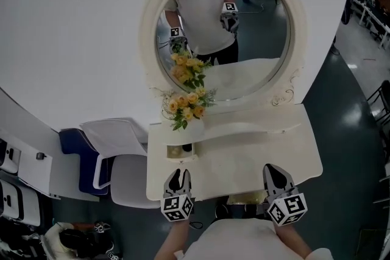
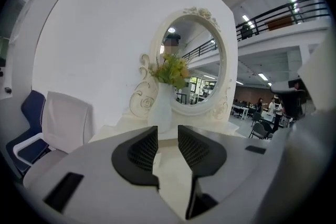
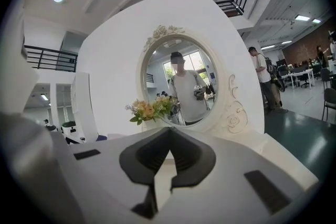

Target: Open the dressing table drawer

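Hovering over desk (image 1: 286, 158) near edge: two claws, well apart. Left claw (image 1: 178, 173): jaws partly apart, nothing between. Right claw (image 1: 275, 168): tips together, empty. Drawer (image 1: 178, 151) just beyond left claw, on desk's left part, pulled out, small items inside. Vase of flowers (image 1: 186, 108) behind drawer. Oval mirror (image 1: 244, 27) farthest, reflecting person.

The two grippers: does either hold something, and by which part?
Nothing is held. The left gripper has its jaws apart with nothing between them; the right gripper has its jaws shut on nothing.
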{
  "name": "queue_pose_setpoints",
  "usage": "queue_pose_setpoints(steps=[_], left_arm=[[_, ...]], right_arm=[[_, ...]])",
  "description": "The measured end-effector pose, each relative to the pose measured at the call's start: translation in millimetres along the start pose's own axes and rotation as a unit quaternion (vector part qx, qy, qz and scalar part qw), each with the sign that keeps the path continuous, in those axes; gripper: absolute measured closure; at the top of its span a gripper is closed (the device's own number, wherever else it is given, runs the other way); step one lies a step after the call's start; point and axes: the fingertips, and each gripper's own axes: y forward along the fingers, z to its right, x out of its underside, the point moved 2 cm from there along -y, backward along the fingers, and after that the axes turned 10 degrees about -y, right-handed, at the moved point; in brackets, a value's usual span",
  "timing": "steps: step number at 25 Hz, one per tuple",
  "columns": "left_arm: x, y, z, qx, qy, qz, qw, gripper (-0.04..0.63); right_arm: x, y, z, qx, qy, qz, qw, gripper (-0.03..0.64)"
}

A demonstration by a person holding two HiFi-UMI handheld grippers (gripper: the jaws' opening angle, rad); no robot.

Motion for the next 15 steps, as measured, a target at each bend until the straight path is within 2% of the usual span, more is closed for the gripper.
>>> queue_pose_setpoints(steps=[4, 9, 15], left_arm=[[-22, -15, 22, 0.009, 0.028, 0.035, 0.999, 0.49], [-42, -30, 44, 0.023, 0.009, 0.07, 0.9972, 0.526], [-65, -42, 76, 0.028, 0.037, 0.111, 0.9927, 0.561]], right_arm=[[-4, -3, 5, -0.005, -0.004, 0.008, 1.0, 0.607], [-8, -8, 13, -0.01, -0.009, 0.015, 1.0, 0.607], [-14, -12, 26, -0.01, -0.018, 0.018, 1.0, 0.607]])
